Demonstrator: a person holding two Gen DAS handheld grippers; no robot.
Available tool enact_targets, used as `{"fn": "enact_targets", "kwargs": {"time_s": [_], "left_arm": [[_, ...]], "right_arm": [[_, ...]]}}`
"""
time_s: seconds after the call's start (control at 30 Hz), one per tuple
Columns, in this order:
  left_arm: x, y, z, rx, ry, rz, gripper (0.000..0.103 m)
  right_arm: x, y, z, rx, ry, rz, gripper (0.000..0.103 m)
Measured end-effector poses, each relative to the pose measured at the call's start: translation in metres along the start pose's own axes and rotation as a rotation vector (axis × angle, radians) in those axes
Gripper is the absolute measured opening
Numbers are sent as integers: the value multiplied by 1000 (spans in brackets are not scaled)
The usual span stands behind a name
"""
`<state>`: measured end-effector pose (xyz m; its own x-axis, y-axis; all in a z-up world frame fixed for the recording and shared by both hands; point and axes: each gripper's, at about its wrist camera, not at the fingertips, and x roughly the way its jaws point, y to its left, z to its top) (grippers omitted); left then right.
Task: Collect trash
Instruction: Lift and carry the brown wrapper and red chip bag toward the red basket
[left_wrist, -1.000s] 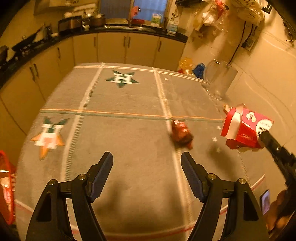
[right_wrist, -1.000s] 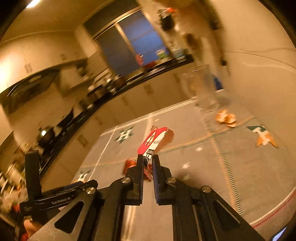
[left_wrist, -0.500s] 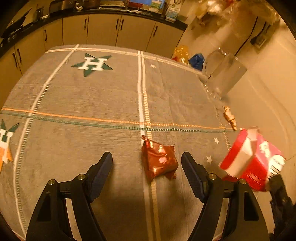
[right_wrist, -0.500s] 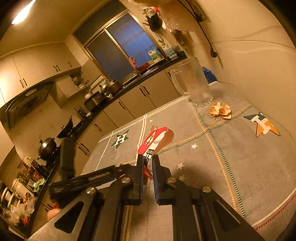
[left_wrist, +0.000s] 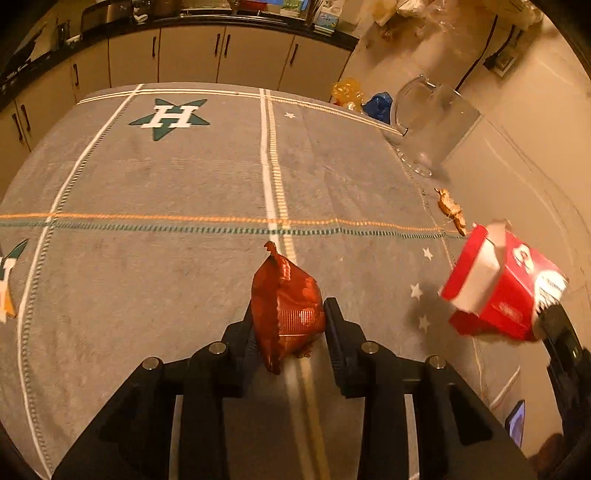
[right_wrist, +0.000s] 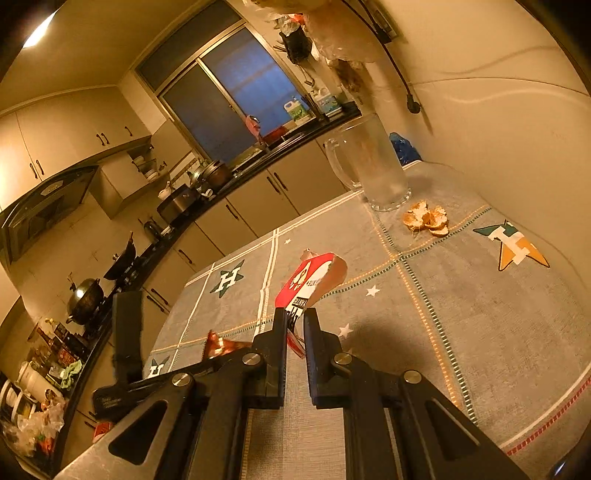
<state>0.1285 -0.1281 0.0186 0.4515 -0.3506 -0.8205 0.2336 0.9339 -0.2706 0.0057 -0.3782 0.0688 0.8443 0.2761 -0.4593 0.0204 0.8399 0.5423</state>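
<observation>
We had both grippers loaded: our left gripper (left_wrist: 288, 325) clamped around a crumpled red-brown foil snack wrapper (left_wrist: 286, 306) that sat low on the grey star-patterned tablecloth (left_wrist: 147, 184), and our right gripper (right_wrist: 295, 325) pinched a torn red-and-white cardboard carton (right_wrist: 310, 280), held above the cloth. Left to collect, we judged, were the dried orange peel scraps (right_wrist: 424, 219) beside the clear glass pitcher (right_wrist: 376, 162); no bin showed
</observation>
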Motion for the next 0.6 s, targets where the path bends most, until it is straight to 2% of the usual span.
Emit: {"fn": "enact_targets", "kwargs": {"time_s": [0.33,0.6], "left_arm": [[-56,3,-28,45,-92,14,32],[-90,6,-43,67,-154,41,32]], "right_arm": [[6,13,-6,-70,21,15,10],[7,28,-12,-134,30,61,10]]}}
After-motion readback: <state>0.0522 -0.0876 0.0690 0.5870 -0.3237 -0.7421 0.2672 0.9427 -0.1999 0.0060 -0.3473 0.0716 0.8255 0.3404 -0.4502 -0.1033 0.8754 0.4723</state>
